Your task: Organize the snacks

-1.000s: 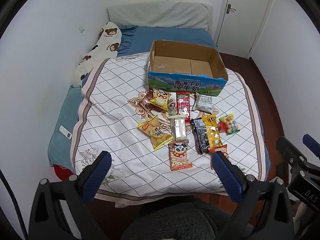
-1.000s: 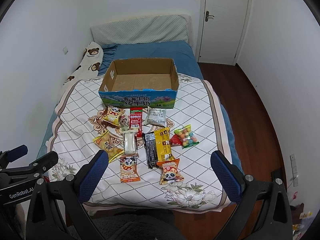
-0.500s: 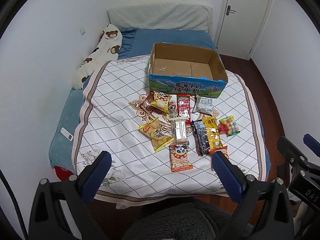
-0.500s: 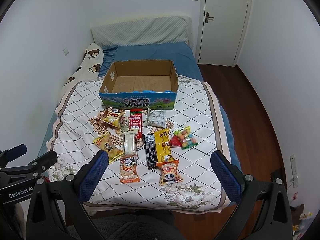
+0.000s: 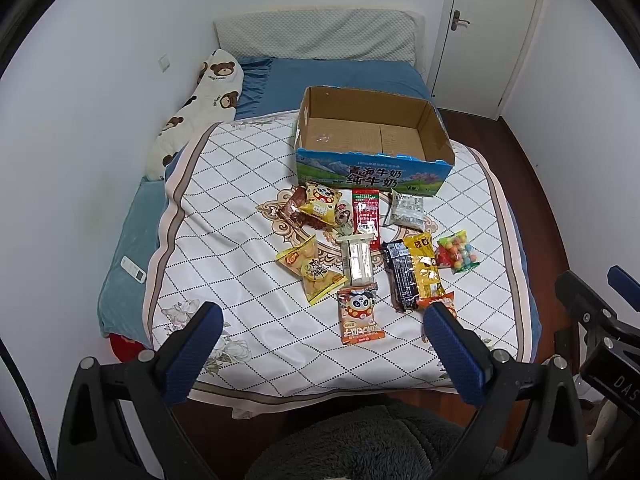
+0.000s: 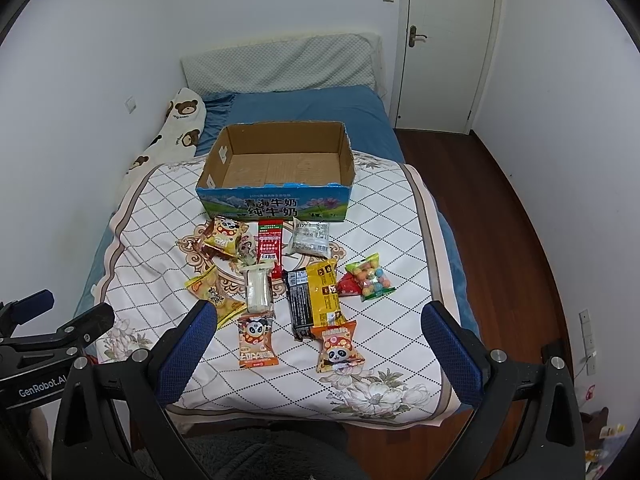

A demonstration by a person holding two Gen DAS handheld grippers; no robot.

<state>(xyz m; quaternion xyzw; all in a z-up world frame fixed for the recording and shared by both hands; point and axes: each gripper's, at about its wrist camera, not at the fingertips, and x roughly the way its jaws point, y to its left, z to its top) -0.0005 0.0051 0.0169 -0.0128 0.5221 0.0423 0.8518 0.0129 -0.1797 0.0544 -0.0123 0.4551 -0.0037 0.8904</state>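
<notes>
Fingers spread wide on both tools, blue pads (image 5: 188, 354) empty. Left gripper (image 5: 320, 354) and right gripper (image 6: 318, 350) hovering off the foot of the bed, short of the snacks, nothing touched.

Snacks scattered on the quilted cover (image 6: 156, 216), all outside the cardboard box (image 6: 276, 198). Nearest the grippers: two orange panda packets (image 6: 256, 342), side by side but apart. Just beyond them, black bar (image 6: 299, 302) touching yellow bar (image 6: 325, 294) lengthwise. Clear pack of white wafers (image 6: 256, 290) beside a yellow chip bag (image 6: 212, 294). Off to the right, bag of coloured candy balls (image 6: 370, 280) overlapping a small red packet. Closest to the box: yellow panda bag (image 6: 224, 236), red sachet (image 6: 270, 246), grey packet (image 6: 310, 238).

Box open, bare inside, sitting mid-bed behind the pile. Task hardly begun, by the look of it.

Best approach, probably: start with the near panda packets, one per gripper. Come down flat, pads straddling the narrow width, pinching a crimped edge, not the puffed middle. Soft bedding likely to give, so press lightly. Split the touching bars before lifting, or risk dragging both.
</notes>
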